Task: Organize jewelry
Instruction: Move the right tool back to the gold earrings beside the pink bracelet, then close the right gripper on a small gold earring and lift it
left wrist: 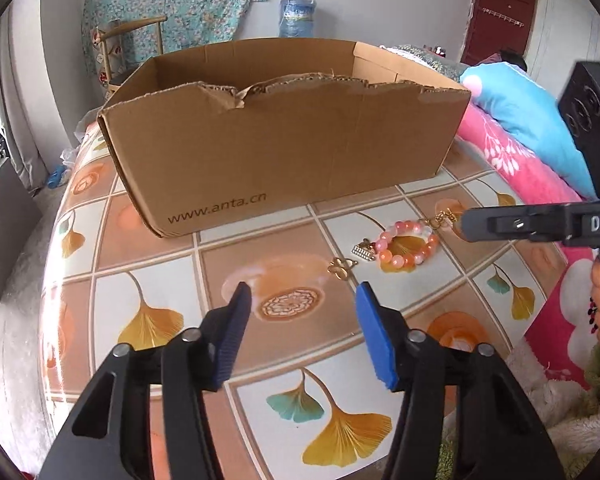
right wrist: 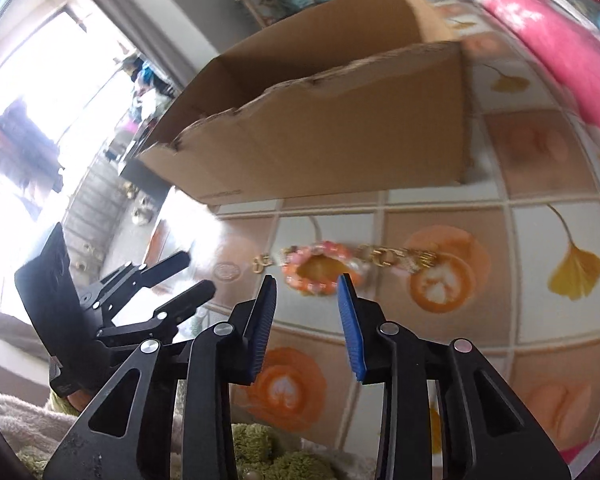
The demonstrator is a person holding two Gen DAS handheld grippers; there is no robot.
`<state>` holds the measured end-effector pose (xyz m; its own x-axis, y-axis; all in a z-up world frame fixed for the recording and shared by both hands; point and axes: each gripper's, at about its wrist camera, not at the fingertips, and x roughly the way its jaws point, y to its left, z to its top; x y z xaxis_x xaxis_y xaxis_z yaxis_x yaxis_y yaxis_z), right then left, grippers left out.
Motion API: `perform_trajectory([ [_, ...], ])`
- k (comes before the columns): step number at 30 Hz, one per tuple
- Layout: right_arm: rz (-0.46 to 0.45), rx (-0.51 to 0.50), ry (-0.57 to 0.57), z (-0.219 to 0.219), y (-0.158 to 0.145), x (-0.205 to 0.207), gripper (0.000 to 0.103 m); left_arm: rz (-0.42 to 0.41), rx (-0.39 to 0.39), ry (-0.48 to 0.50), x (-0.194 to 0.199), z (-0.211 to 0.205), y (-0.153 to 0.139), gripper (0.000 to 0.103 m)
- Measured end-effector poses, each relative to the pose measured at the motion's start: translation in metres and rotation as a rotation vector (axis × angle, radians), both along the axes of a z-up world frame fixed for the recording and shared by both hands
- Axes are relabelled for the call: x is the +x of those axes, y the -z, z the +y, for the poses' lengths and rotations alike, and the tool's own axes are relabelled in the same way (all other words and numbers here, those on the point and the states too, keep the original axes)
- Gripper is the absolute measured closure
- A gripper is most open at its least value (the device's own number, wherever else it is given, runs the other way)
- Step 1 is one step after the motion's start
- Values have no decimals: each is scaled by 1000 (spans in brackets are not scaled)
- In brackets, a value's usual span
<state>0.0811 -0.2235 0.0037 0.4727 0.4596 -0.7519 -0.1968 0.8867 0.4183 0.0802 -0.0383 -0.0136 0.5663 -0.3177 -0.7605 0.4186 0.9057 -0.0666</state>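
bracelet (left wrist: 408,249): lies on worktop (left wrist: 188,264) before box (left wrist: 284,148), row running sideways
right gripper (right wrist: 307,288): nearer, jaws spread, empty, bracelet just ahead
left gripper (left wrist: 302,300): spread, empty

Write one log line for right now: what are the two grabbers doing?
left gripper: jaws open, empty | right gripper: jaws open, empty | bead bracelet: on table by gold pieces | cardboard box: behind
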Motion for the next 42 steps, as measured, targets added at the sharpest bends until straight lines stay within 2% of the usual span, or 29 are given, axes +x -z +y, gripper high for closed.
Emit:
perform_trajectory([
  [9, -73, -272, -148, 53, 4, 11, 72, -28, 26, 83, -9, -1, 4, 65],
  [18, -89, -469, -243, 76, 19, 10, 72, 1, -18, 113, -8, -3, 15, 79],
  [20, -88, -503, -244, 83, 26, 12, 79, 5, -29, 112, -7, -2, 16, 83],
  [21, -81, -512, -244, 82, 28, 13, 92, 4, -31, 111, -7, -2, 16, 83],
  [22, -74, -494, -239, 80, 29, 14, 95, 3, -34, 109, -6, -1, 16, 83],
  [33, -69, -396, -188, 50, 9, -7, 96, 7, -50, 115, -4, -1, 17, 85],
  [42, -21, -325, -256, 52, 24, -23, 94, 21, -33, 127, 0, -13, 19, 85],
])
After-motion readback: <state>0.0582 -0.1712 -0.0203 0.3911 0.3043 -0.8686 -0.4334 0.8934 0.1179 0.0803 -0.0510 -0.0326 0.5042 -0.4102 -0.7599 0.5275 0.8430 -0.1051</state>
